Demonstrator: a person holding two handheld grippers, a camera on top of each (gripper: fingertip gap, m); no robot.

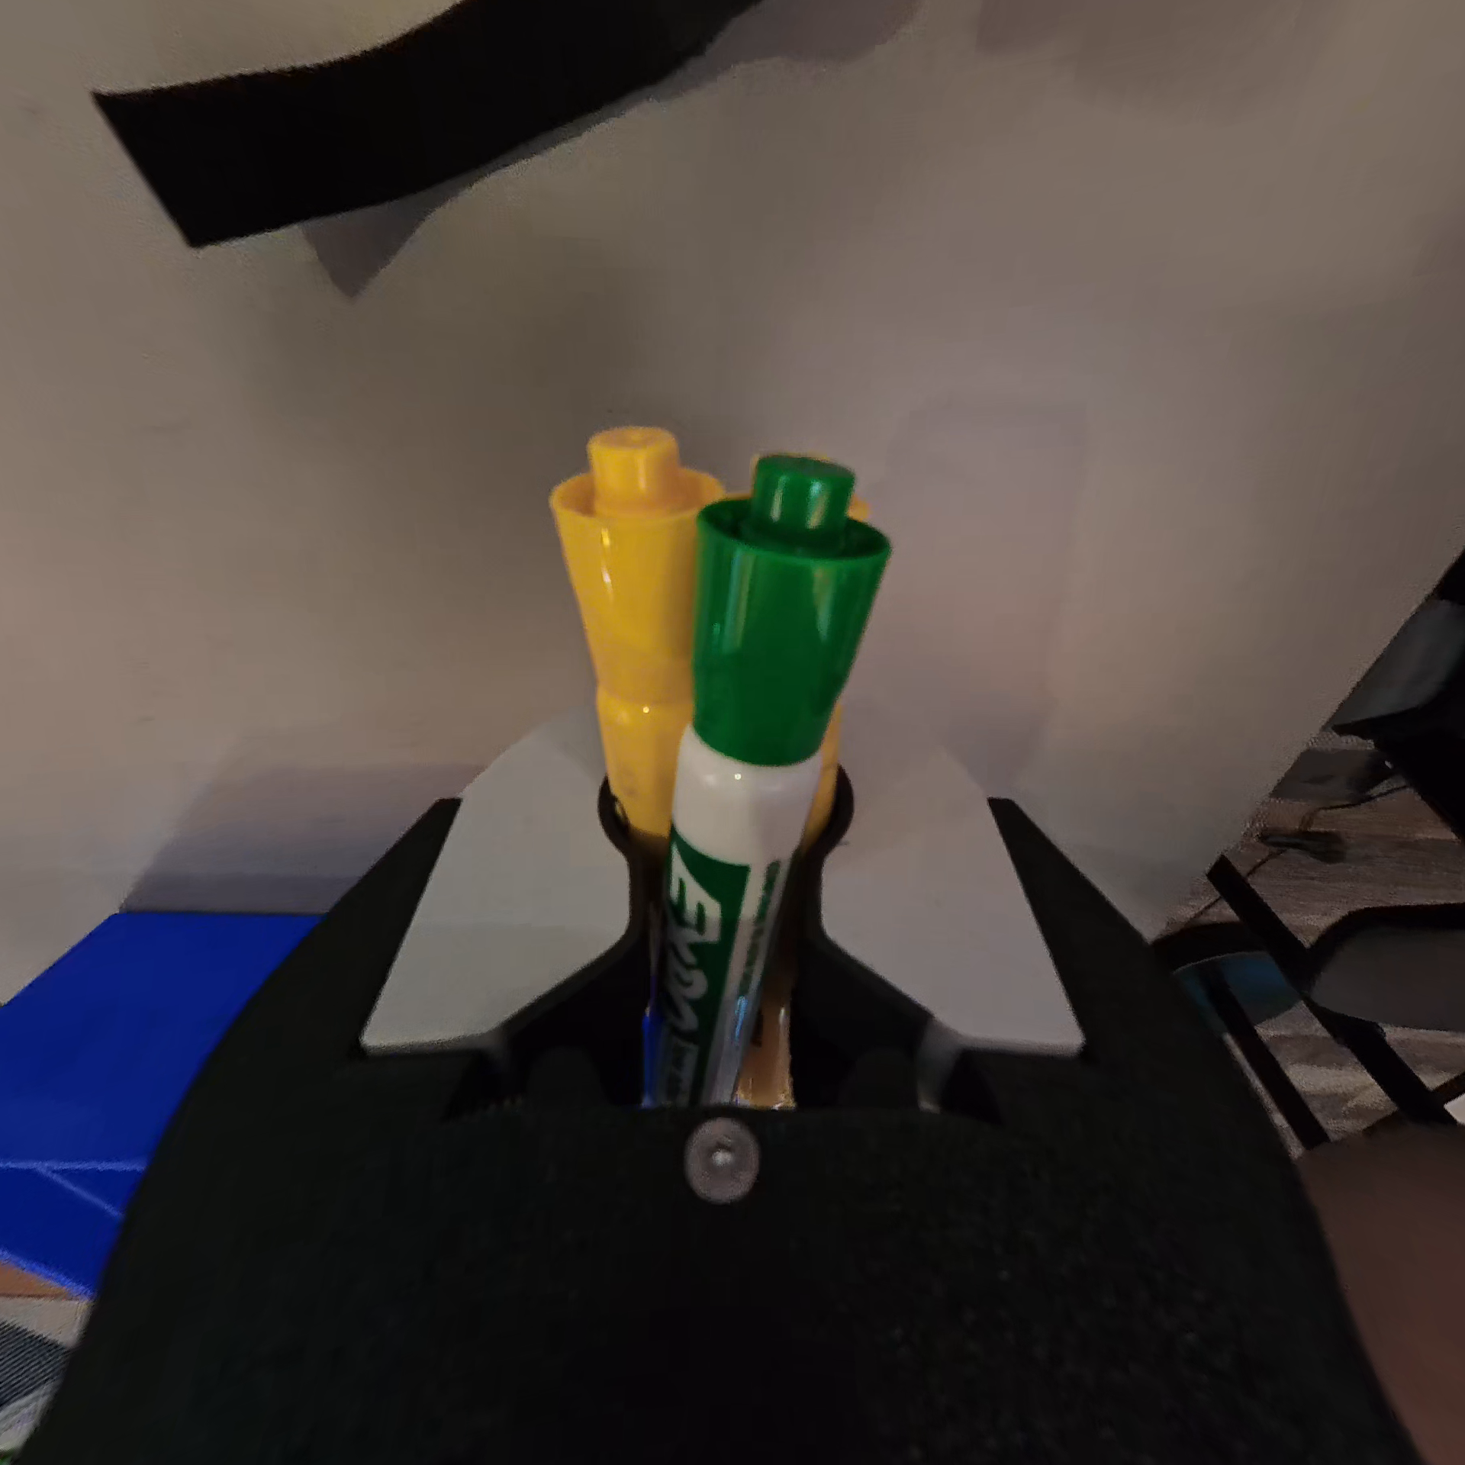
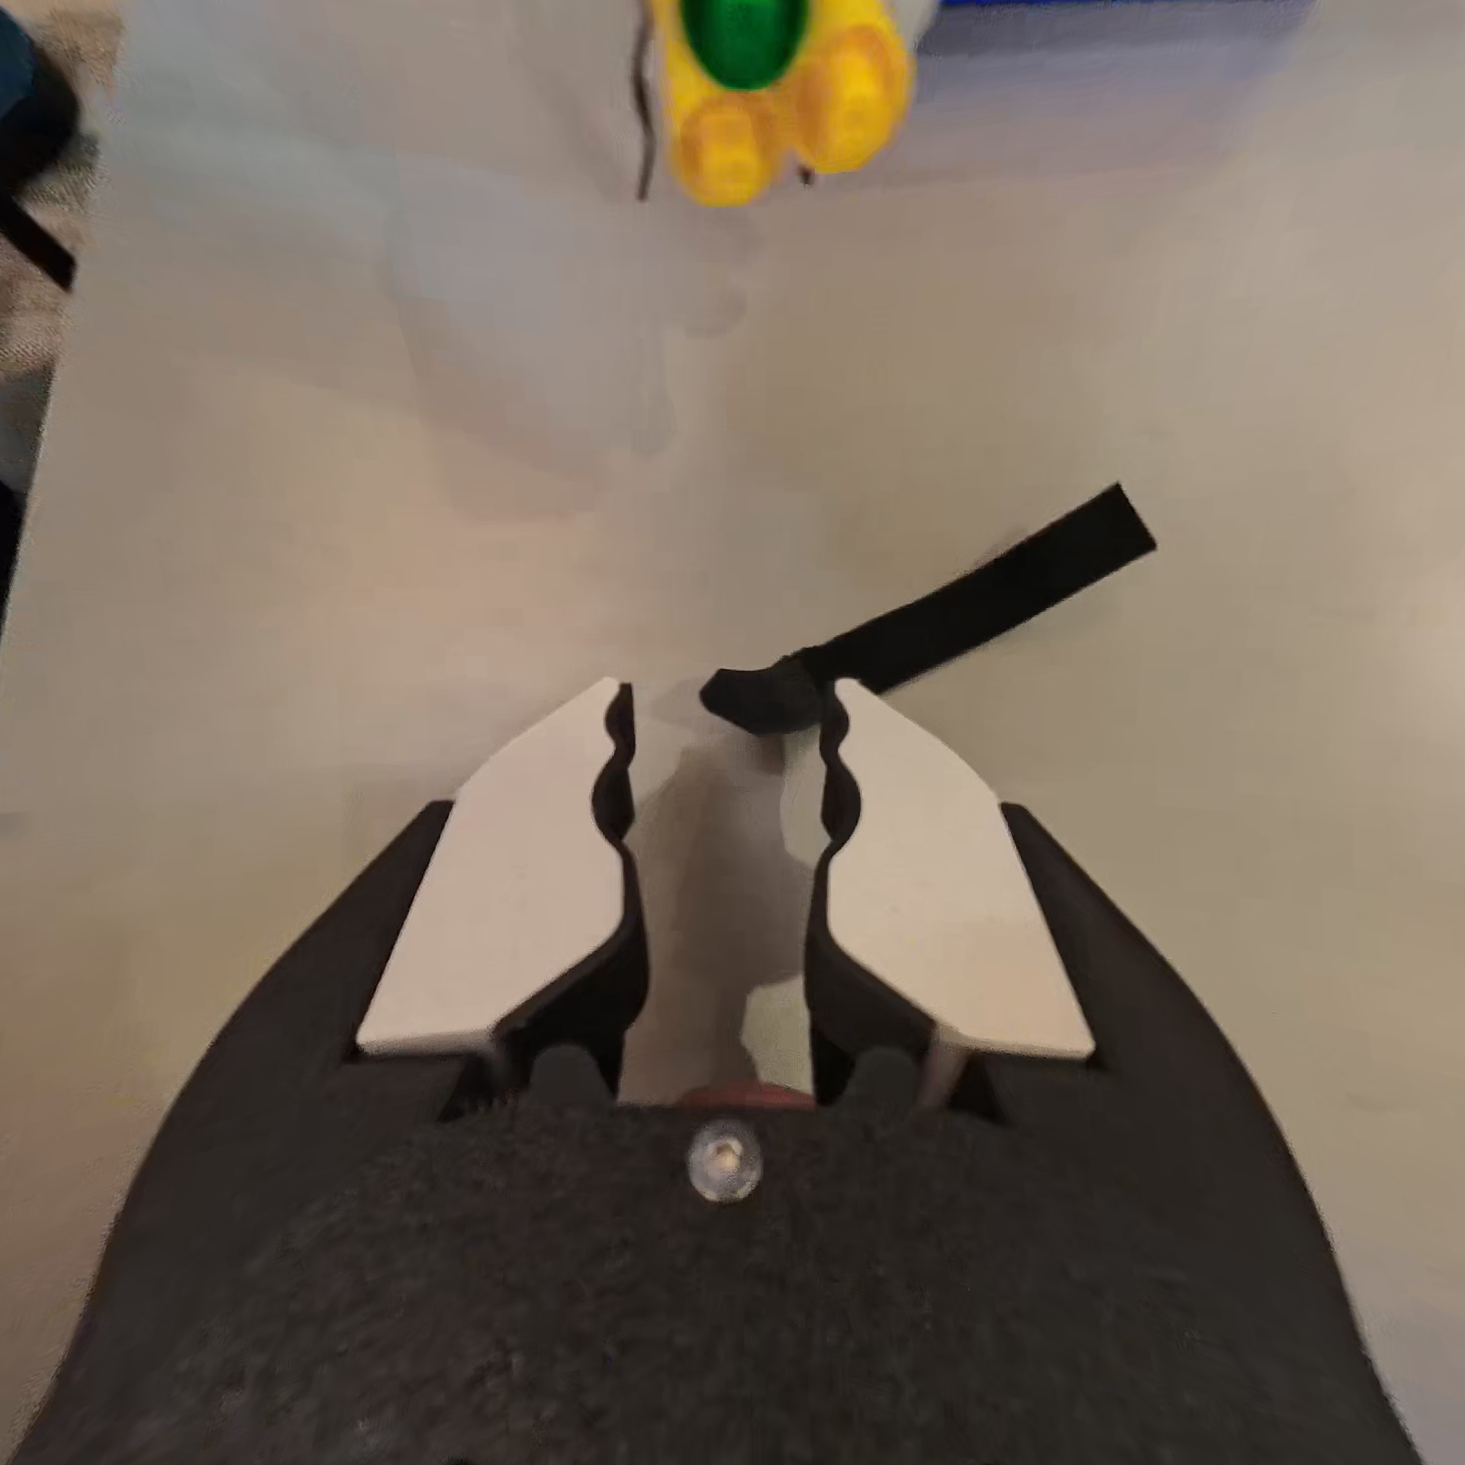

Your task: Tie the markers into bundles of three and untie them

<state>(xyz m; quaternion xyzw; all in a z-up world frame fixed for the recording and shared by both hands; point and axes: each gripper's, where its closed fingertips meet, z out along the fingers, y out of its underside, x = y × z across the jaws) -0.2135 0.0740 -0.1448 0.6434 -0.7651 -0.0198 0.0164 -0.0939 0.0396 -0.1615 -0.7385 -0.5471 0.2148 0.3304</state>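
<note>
My left gripper (image 1: 725, 761) is shut on three markers held side by side, caps pointing away from me: a green-capped one (image 1: 781, 626) in front, a yellow one (image 1: 634, 602) to its left, and a second yellow one mostly hidden behind. In the right wrist view the same markers (image 2: 785, 95) show cap-end on at the top. My right gripper (image 2: 733, 698) is open over the white table. A black strap (image 2: 991, 602) has its folded end at my right fingertip and runs off to the upper right. The strap (image 1: 380, 135) also crosses the top left of the left wrist view.
A blue flat object (image 1: 119, 1070) lies at the left on the white table (image 1: 1070, 396); it also shows in the right wrist view (image 2: 1110, 16). The table's edge runs down the right, with dark chairs and floor (image 1: 1363, 872) beyond. A hand (image 1: 1395, 1284) shows at the lower right. The strap (image 1: 380, 135) is about 7 cm from my right fingertips. It turns up in the right wrist view (image 2: 986, 599) as well.
</note>
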